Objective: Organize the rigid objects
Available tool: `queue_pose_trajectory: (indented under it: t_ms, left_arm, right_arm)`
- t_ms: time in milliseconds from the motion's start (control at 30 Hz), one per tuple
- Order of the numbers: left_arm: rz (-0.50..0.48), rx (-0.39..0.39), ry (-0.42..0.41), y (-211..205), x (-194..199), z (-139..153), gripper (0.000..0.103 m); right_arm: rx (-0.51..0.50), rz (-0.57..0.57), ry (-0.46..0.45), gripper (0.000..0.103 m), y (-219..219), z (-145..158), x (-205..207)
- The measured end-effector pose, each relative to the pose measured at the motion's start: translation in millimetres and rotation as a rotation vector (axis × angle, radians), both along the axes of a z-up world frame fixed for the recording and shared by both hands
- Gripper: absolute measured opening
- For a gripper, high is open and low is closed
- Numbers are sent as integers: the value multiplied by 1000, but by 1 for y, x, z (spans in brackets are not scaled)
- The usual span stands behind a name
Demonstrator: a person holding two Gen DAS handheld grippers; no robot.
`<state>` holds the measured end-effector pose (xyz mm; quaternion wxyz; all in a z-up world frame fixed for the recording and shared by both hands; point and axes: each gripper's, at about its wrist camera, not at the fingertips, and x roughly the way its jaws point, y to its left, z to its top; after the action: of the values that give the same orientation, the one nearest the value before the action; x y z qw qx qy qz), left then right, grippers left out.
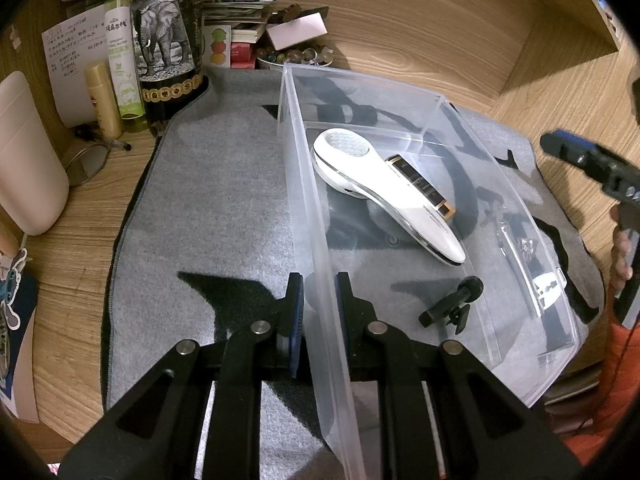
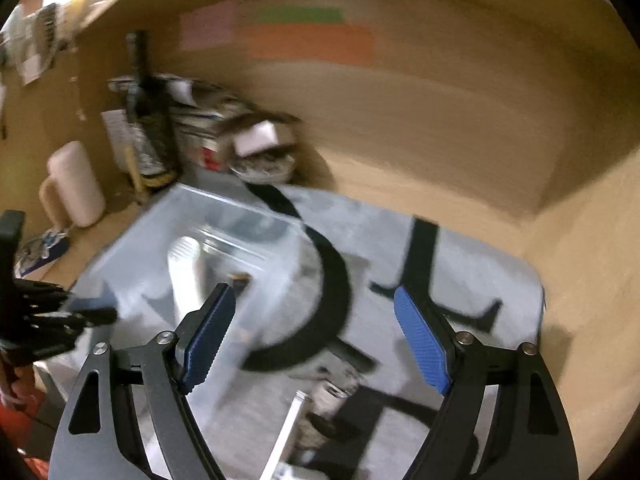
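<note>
Left wrist view: left gripper (image 1: pixel 319 292) clamped tight on near wall of clear plastic rectangular bin (image 1: pixel 316 216). Inside bin: white handheld device with gold-trimmed dark panel (image 1: pixel 384 196), small black clip-on microphone (image 1: pixel 450 304). Right gripper (image 2: pixel 316 336) wide apart, gripping nothing, above bin's edge.

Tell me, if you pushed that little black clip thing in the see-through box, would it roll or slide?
Probably slide more than roll. The little black clip thing lies on its side on the smooth floor of the see-through box, which looks slippery. Its round end might let it rock a bit, but the clip sticking out underneath would likely stop a full roll. It looks small, stiff and light.
</note>
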<state>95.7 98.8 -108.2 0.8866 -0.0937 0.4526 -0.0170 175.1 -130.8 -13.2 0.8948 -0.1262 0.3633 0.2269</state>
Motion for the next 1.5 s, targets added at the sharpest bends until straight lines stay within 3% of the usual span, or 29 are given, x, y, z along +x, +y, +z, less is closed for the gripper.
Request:
queue_pose_trajectory:
  t_ms: [300, 633, 733, 767, 900, 1200, 1500]
  left_arm:
    - [-1, 0, 0, 0, 0, 0, 15]
    - [-1, -3, 1, 1, 1, 0, 15]
    - [-2, -3, 4, 2, 2, -1, 15]
    - [-3, -3, 4, 2, 1, -1, 15]
    - [-4, -2, 4, 3, 1, -2, 15]
    - [-3, -3, 4, 3, 1, -2, 15]
    - [-4, -3, 2, 4, 0, -3, 15]
  right_arm:
    - [-42, -72, 140, 76, -28, -52, 22]
    - [-83, -43, 236, 72, -13, -84, 42]
    - [-94, -35, 256, 58, -8, -95, 47]
    - [-90, -34, 246, 56, -7, -94, 46]
    - [-63, -37, 255, 19, -11, -92, 48]
    - [-17, -57, 209, 18, -24, -76, 47]
    - [58, -16, 108, 18, -19, -24, 32]
